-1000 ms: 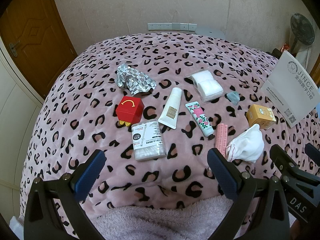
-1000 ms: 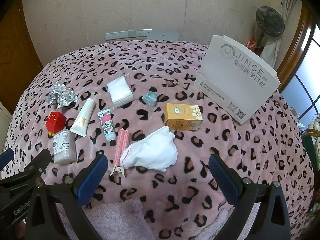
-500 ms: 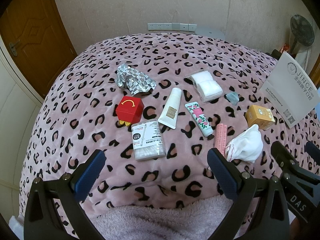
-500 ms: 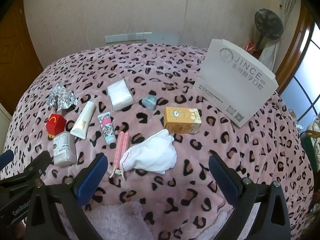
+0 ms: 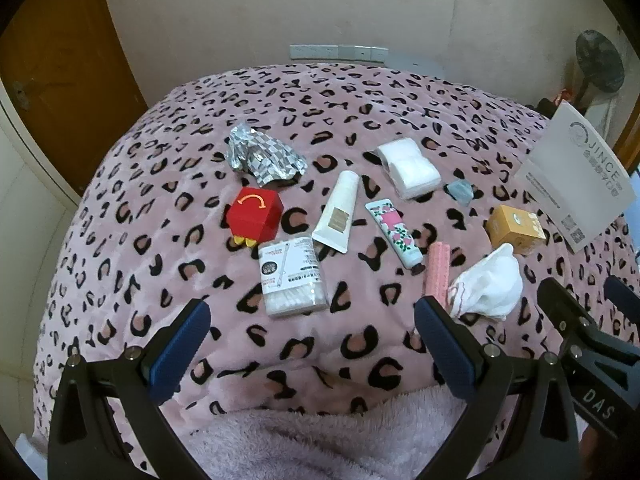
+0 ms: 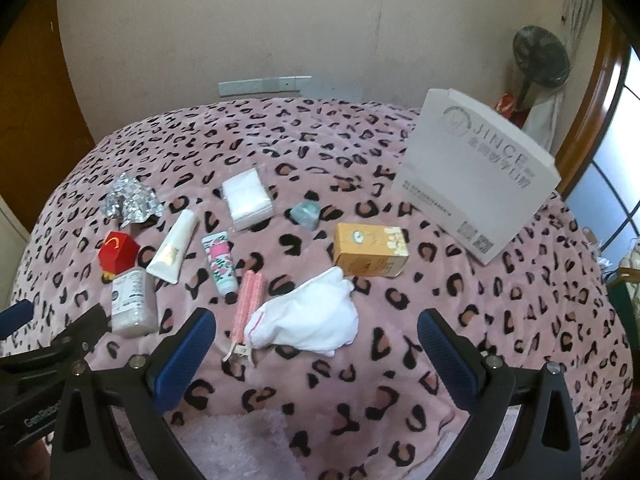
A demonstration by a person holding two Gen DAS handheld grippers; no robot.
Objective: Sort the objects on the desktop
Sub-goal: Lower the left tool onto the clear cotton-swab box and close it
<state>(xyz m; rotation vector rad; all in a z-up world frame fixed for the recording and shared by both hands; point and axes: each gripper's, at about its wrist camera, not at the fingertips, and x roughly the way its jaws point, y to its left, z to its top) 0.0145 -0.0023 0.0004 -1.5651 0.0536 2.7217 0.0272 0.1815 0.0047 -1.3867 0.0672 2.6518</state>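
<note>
Left wrist view
Left gripper (image 5: 312, 344): one, jaws wide apart, nothing between them, low over the near edge of the blanket.
Surface: one pink leopard blanket (image 5: 360, 96); what lies under it I cannot tell.
Tubes: two, side by side in the middle: one cream tube (image 5: 338, 210), one floral tube (image 5: 394, 232).
Boxes: three: one red box (image 5: 256, 214), one clear cotton swab box (image 5: 292, 276) touching the red one on the near side, one orange box (image 5: 516, 229) far to the right.
Foil wrapper (image 5: 262, 156): one, crumpled, behind the red box.
Cotton pad pack (image 5: 410, 166): one, behind the floral tube.
Small blue-green object (image 5: 460, 191): one, just beside the pad pack.
Pink hair clip (image 5: 437, 276): one, touching the white cloth (image 5: 490, 286), also one.
White paper bag (image 5: 576, 176): one, at the right edge.
Right gripper: part of it shows at the lower right.

Right wrist view
Right gripper (image 6: 316, 354): one, jaws spread wide and empty, the white cloth (image 6: 308, 320) lying just ahead between the fingers.
Pink hair clip (image 6: 248, 304): one, touching the left edge of the cloth.
Orange box (image 6: 370, 249): one, just behind the cloth.
White paper bag (image 6: 476, 172): one, upright, behind and to the right of the orange box.
Loose things counted on the blanket (image 6: 500, 300): eleven, the bag included.
</note>
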